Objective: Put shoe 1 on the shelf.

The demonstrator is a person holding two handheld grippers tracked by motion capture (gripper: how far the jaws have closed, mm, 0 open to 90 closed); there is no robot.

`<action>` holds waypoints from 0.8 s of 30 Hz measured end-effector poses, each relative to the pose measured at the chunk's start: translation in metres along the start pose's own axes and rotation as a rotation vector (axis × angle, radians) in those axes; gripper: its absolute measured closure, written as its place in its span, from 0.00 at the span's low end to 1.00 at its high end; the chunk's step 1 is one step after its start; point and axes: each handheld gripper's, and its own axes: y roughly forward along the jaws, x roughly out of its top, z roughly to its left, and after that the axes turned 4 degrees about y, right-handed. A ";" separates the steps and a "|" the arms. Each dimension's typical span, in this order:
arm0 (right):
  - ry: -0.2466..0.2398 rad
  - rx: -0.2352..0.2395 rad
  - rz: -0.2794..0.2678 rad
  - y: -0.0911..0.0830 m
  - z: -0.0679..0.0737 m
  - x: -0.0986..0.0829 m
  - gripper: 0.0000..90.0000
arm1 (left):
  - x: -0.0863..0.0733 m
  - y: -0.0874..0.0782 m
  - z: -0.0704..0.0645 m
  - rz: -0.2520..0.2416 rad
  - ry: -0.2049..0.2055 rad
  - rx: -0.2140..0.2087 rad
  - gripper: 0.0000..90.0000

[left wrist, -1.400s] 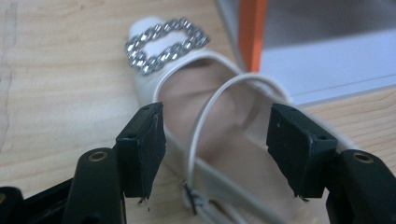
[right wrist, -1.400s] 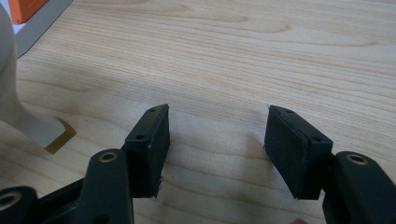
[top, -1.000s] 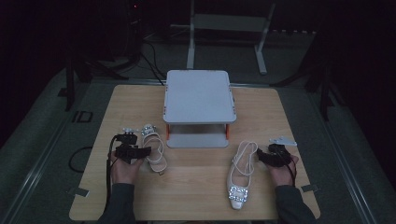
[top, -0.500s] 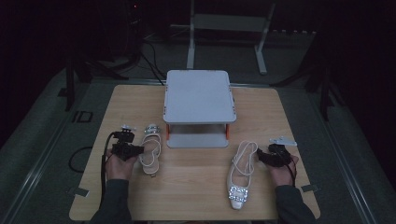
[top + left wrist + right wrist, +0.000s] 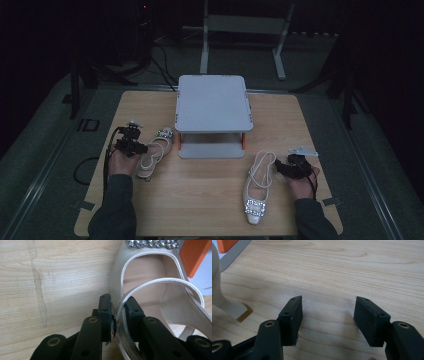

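Counting from the high view, I have two cream shoes and one grey two-level rack (image 5: 212, 102) on the tabletop (image 5: 210, 200). My left gripper (image 5: 131, 142) has its jaws clenched on the thin strap and side wall of the left shoe (image 5: 154, 156), which lies just left of the rack's lower shelf; in the left gripper view the shoe's toe and heel are cut off. My right gripper (image 5: 292, 167) sits released over bare wood, just right of the right shoe (image 5: 260, 185); there only the heel (image 5: 227, 300) shows. Open wood lies between the shoes; the right shoe's toe nears the front edge.
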 end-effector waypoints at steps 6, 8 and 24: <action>0.002 0.001 0.001 0.000 0.000 0.000 0.44 | 0.004 -0.001 0.000 0.011 0.000 -0.007 0.84; 0.004 0.002 0.000 0.000 0.000 0.000 0.44 | 0.006 -0.002 -0.002 0.010 -0.002 -0.008 0.82; 0.005 0.004 0.001 0.000 0.000 0.000 0.44 | 0.013 0.017 -0.011 0.064 0.002 0.070 0.65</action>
